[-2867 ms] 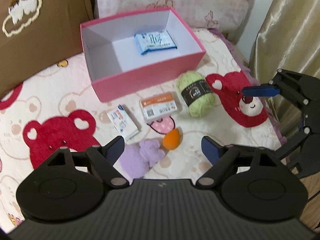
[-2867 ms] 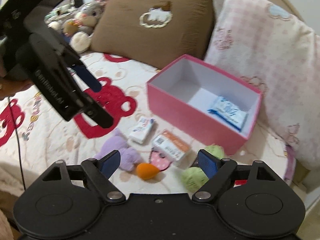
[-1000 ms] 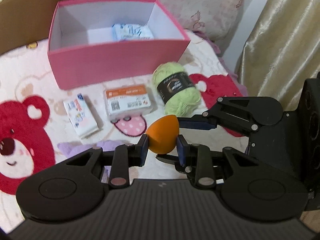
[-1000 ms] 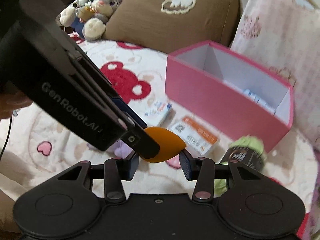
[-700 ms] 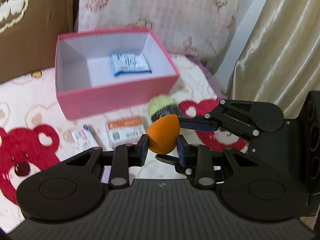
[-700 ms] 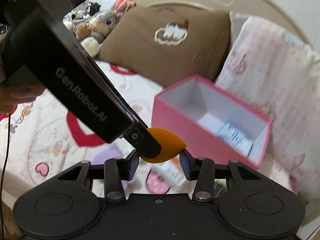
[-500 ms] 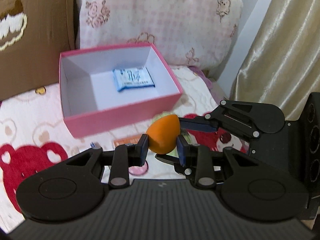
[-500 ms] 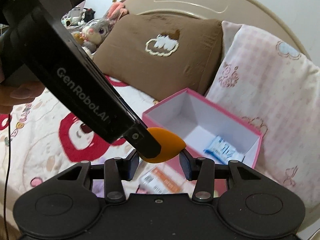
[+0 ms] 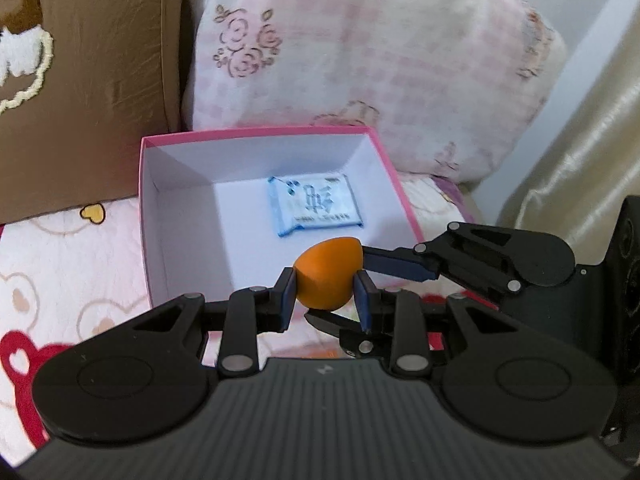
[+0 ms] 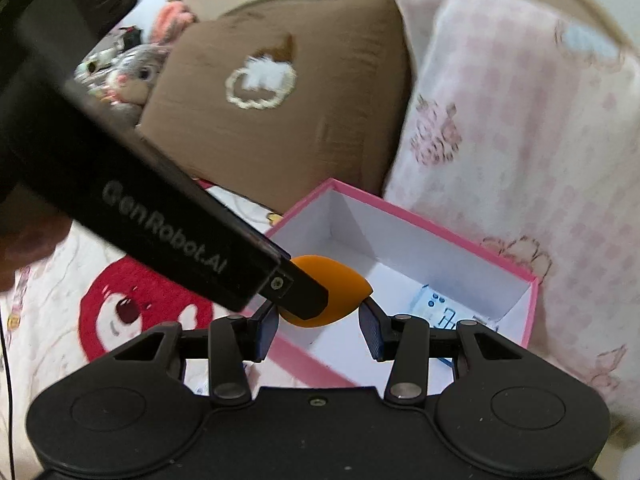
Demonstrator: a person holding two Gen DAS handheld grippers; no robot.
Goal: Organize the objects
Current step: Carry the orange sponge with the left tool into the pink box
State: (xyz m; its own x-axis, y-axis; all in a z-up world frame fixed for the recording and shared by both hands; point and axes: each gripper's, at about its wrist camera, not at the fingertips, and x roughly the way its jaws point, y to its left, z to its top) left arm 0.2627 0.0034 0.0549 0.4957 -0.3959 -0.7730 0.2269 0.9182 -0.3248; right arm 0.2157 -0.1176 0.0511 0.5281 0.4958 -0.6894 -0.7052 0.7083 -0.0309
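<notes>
An orange teardrop sponge (image 9: 329, 273) is held in the air by both grippers at once. My left gripper (image 9: 325, 300) is shut on its sides. My right gripper (image 10: 319, 330) closes on it too, its blue pads at the sponge's (image 10: 335, 290) two ends; it comes in from the right in the left wrist view (image 9: 400, 266). The sponge hangs over the near edge of the open pink box (image 9: 146, 216), which holds a blue-and-white packet (image 9: 314, 209). The box (image 10: 532, 304) and packet (image 10: 436, 314) also show in the right wrist view.
The box sits on a white quilt with red bears (image 9: 60, 264). Behind it lean a brown pillow (image 9: 88, 80) and a pink checked pillow (image 9: 380, 72). A gold curtain (image 9: 592, 140) hangs at the right. Plush toys (image 10: 136, 72) lie far left.
Both grippers have carried the sponge up from the quilt and forward to the box. The loose items on the quilt have dropped out of view below.
</notes>
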